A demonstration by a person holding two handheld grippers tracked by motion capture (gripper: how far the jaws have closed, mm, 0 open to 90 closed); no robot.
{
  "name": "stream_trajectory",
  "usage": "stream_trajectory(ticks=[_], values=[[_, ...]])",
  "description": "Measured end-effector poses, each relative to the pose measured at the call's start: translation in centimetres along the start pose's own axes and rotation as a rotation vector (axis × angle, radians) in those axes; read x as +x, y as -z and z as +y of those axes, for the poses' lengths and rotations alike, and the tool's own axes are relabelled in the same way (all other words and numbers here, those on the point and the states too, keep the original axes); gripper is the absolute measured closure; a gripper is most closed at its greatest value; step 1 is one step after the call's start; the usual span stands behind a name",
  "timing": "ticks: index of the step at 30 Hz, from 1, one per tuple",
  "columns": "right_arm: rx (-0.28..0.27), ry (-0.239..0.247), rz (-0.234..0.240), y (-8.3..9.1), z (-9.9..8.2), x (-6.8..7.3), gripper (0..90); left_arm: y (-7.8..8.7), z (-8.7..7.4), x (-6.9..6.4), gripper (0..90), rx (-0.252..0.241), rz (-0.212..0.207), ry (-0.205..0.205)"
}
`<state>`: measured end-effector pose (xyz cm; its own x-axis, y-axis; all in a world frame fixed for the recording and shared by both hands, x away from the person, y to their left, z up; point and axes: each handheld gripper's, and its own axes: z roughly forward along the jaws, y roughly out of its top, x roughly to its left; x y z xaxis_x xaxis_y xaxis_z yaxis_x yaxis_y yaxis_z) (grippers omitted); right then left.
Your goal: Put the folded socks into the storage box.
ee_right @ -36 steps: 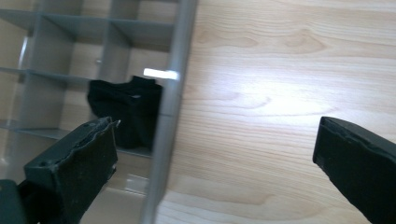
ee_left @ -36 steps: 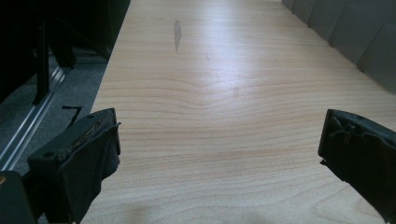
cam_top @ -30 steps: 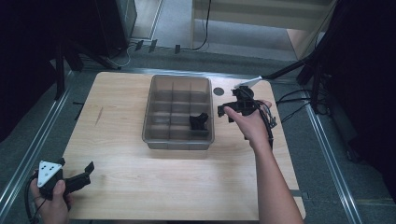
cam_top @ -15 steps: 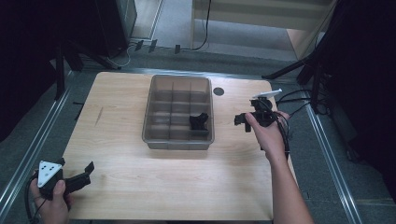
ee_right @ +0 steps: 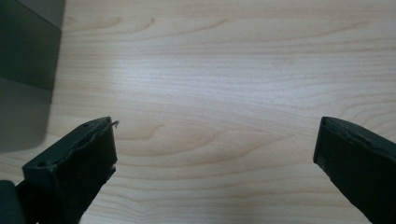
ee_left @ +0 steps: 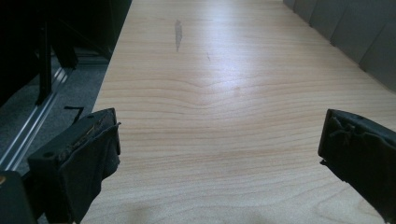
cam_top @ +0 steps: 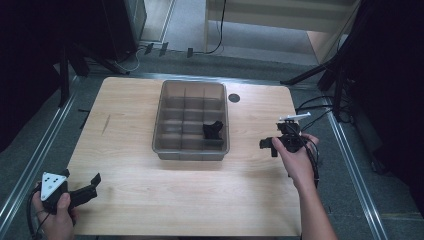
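No readable text, label, brand or number appears anywhere; the grey plate point(cam_top: 51, 182) atop the left gripper point(cam_top: 86, 190) carries only small dark dots.

Small black item point(cam_top: 213, 129) in the tray point(cam_top: 165, 112) — too small to identify; person's arms cut off below.

A wooden table point(cam_top: 150, 190) carries a grey divided bin point(cam_top: 167, 112) (set centrally, toward the back).
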<state>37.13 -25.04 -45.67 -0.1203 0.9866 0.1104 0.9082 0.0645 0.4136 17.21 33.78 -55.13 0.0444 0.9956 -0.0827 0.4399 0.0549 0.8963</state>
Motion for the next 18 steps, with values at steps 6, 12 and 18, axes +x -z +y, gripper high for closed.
stream_trajectory(ticks=[6,12,18], values=[[-0.015,0.004,0.001,-0.2,-1.6,-0.8,0.0,0.0,0.0,0.0,0.0,0.0,0.001,-0.003],[-0.056,0.0,0.009,-0.4,-3.6,-2.0,0.0,0.0,0.0,0.0,0.0,0.002,0.002,-0.006],[-0.179,0.012,0.041,0.0,-6.6,-2.6,0.0,0.0,0.0,0.0,0.0,0.003,0.001,-0.006]])
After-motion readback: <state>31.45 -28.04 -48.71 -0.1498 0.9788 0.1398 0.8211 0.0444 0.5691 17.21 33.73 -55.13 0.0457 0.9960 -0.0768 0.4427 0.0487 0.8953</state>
